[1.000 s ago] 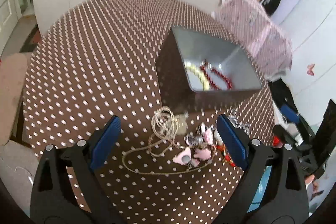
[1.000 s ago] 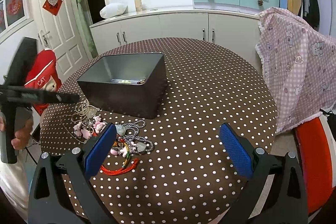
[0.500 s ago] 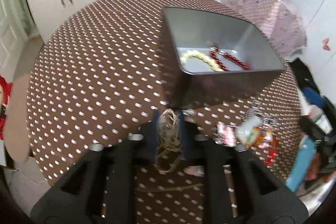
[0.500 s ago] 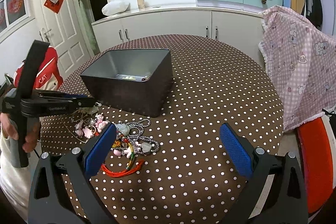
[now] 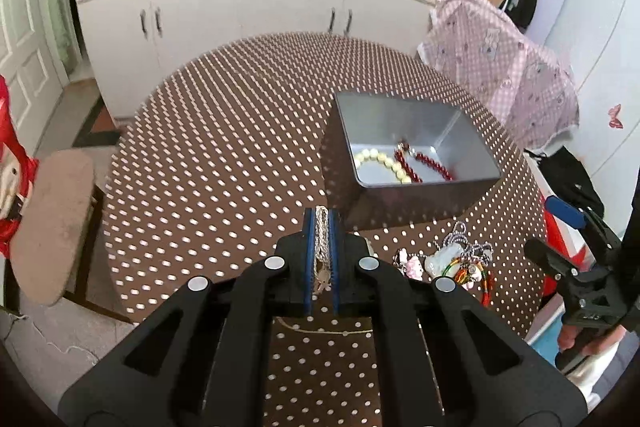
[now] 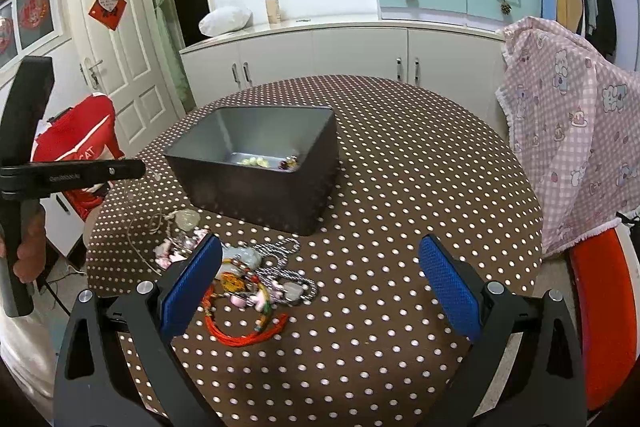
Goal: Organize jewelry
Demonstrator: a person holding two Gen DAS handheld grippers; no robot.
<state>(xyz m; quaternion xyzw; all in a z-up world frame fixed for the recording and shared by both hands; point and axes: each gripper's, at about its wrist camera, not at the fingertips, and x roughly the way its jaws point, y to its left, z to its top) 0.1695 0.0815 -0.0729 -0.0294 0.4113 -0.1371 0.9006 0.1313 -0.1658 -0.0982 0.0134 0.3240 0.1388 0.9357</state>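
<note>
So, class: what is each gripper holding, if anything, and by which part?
The left gripper pinches the coiled part of a thin pale chain necklace; its long loop trails below. The right gripper is open and holds nothing.

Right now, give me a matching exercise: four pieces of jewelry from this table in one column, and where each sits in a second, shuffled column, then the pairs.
Things:
1. pale twisted cord necklace
2. cream bead bracelet
3. red-orange tasselled cord bracelet
4. silver bead chain

Places:
A. on the dotted tablecloth, nearest the right hand-held gripper's left blue pad
B. clamped in the left hand-held gripper
C. inside the grey metal box
D. on the tablecloth, before the box

Pairs: 1-B, 2-C, 3-A, 4-D
</note>
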